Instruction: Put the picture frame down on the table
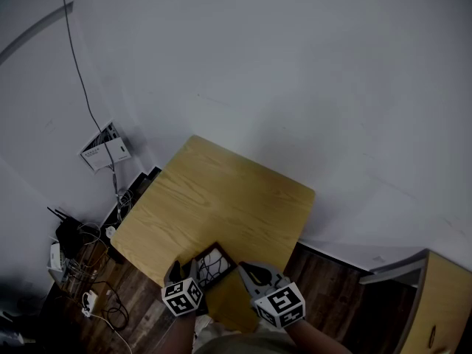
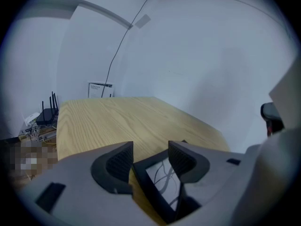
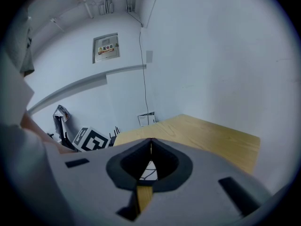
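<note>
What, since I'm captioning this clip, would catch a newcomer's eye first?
The light wooden table stands out against pale walls. At its near edge is a dark picture frame, one corner inside the open left gripper, with the shut right gripper beside it.

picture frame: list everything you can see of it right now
The picture frame is small and rectangular, with a dark border around a pale print of dark curving lines. It sits face up at the near edge of the wooden table, turned diagonally. One corner lies between the open jaws of the left gripper; whether a pad touches it is unclear.
</note>
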The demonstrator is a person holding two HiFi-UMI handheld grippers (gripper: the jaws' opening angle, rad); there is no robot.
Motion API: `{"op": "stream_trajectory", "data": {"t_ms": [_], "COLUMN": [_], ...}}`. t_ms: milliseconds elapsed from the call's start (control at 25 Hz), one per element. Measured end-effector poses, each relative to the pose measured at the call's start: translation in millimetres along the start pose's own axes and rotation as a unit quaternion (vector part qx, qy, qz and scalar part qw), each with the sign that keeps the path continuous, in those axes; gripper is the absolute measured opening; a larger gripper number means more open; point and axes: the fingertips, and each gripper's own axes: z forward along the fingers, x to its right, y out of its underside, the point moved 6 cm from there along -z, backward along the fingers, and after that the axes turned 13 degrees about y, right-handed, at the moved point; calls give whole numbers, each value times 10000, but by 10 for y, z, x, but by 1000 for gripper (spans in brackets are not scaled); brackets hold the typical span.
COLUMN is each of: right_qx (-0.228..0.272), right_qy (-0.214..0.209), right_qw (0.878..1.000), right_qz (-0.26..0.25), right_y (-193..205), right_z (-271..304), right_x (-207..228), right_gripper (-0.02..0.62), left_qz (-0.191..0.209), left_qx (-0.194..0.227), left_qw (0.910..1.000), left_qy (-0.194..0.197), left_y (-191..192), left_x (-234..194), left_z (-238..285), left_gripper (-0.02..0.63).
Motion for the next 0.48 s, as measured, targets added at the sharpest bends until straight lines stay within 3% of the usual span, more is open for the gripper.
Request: {"op": "stream_trajectory", "data": {"t_ms": [480], "right_qx": [87], "right_qy": [-6], "right_qw": [10000], "right_qz": [-18], "right_y": [-23], "right_z": [-14], "right_x": [-81], "right_gripper": [0], "left_qz": [-20], "left_qx": [373], "left_qw": [9990], "left_qy": [254], "left_y": [-177], "left_x": [71], "left_z": [-142], "left_gripper": [201]}}
